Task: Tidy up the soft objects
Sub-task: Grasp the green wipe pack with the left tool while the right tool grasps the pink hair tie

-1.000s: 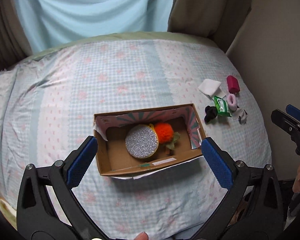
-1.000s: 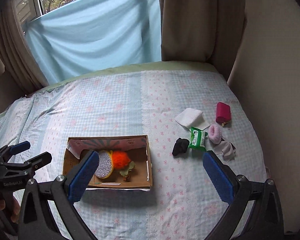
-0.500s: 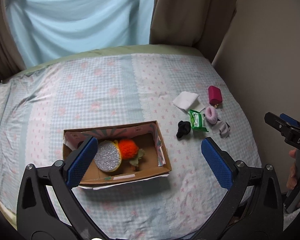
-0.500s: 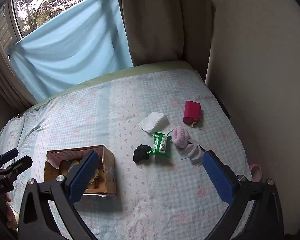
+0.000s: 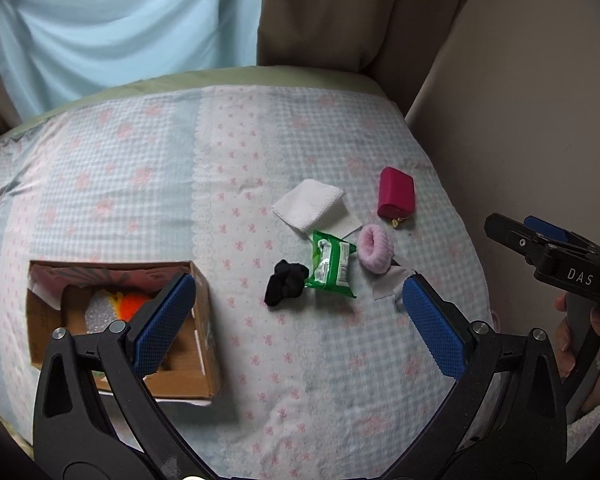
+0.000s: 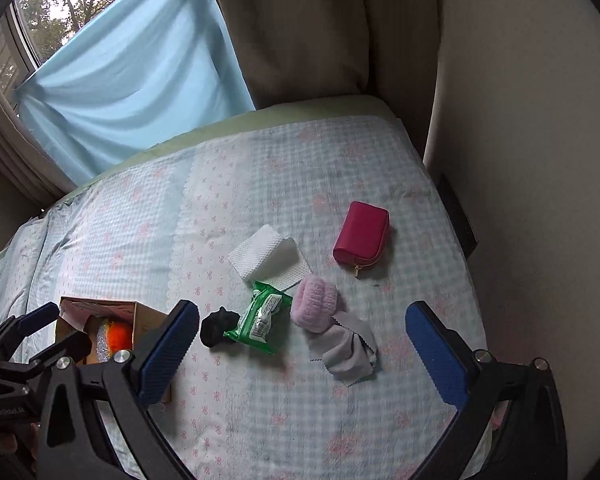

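On the bed lie a black scrunchie [image 5: 285,281] [image 6: 219,326], a green wipes pack [image 5: 332,265] [image 6: 262,317], a pink fluffy scrunchie [image 5: 375,248] [image 6: 315,307], a grey cloth [image 6: 350,350] [image 5: 389,284], a white folded cloth [image 5: 311,209] [image 6: 269,258] and a red pouch [image 5: 396,197] [image 6: 361,236]. A cardboard box [image 5: 202,334] [image 6: 140,312] at the left holds an orange pom-pom [image 5: 134,303] and a silver glitter disc [image 5: 98,312]. My left gripper [image 5: 298,318] is open and empty above the bed, near the black scrunchie. My right gripper [image 6: 300,354] is open and empty above the pile.
A beige wall [image 6: 520,160] borders the bed's right edge. Blue fabric [image 6: 132,92] and beige curtains [image 6: 320,28] hang behind the bed. Each view shows the other gripper at its side, the right one [image 5: 548,252] and the left one [image 6: 24,340].
Both grippers have swung right, from over the box toward the pile of soft objects. The box has slid to the left of both views. Both stay open and empty.
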A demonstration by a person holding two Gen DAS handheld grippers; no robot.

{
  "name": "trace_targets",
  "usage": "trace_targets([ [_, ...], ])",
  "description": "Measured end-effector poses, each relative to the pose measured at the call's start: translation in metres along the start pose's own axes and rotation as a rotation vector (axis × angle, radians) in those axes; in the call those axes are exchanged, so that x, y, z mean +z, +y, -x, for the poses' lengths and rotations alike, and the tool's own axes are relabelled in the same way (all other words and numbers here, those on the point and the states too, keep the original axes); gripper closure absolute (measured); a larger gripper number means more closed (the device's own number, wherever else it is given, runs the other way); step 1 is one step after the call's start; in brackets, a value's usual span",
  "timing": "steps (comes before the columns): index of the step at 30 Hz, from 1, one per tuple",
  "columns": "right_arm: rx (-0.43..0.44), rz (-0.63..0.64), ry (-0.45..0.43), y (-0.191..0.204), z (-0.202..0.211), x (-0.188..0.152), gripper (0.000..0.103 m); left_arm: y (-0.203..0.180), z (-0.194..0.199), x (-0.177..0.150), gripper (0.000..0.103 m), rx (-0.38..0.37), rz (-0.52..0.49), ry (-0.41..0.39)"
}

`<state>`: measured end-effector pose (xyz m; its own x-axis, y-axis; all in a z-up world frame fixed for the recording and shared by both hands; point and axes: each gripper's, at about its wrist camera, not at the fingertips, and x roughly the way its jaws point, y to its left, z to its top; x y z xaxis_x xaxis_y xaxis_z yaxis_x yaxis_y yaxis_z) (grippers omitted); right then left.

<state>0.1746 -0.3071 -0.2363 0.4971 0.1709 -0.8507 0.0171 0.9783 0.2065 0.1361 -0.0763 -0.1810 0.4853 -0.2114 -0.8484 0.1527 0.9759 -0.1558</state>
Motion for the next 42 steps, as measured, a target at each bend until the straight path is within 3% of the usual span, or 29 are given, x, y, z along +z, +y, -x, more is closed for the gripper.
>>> trace_targets([
  [10,0.057,-0.072,0.129,-0.045,-0.111,0.006,0.015,-0.044,-0.138,0.013,0.002,-0.057,-0.052,0.104],
  [21,0.123,-0.115,0.245,-0.050,-0.209,-0.009,0.027,-0.060,-0.264,-0.010,0.021,-0.065,-0.125,0.235],
  [24,0.139,-0.128,0.266,-0.051,-0.224,-0.012,0.030,-0.062,-0.280,-0.017,0.033,-0.060,-0.155,0.248],
  [28,0.154,-0.124,0.289,-0.049,-0.234,-0.014,0.048,-0.064,-0.295,-0.022,0.046,-0.058,-0.170,0.271],
  [29,0.162,-0.124,0.285,-0.048,-0.235,-0.014,0.054,-0.065,-0.298,-0.022,0.057,-0.054,-0.173,0.273],
  [30,0.168,-0.121,0.282,-0.048,-0.235,-0.013,0.056,-0.066,-0.300,-0.023,0.060,-0.045,-0.180,0.273],
  [34,0.159,-0.110,0.278,-0.044,-0.234,-0.012,0.063,-0.067,-0.304,-0.020,0.063,-0.033,-0.207,0.277],
  [42,0.145,-0.128,0.252,-0.045,-0.221,-0.007,0.064,-0.069,-0.301,-0.018,0.067,-0.038,-0.208,0.276],
])
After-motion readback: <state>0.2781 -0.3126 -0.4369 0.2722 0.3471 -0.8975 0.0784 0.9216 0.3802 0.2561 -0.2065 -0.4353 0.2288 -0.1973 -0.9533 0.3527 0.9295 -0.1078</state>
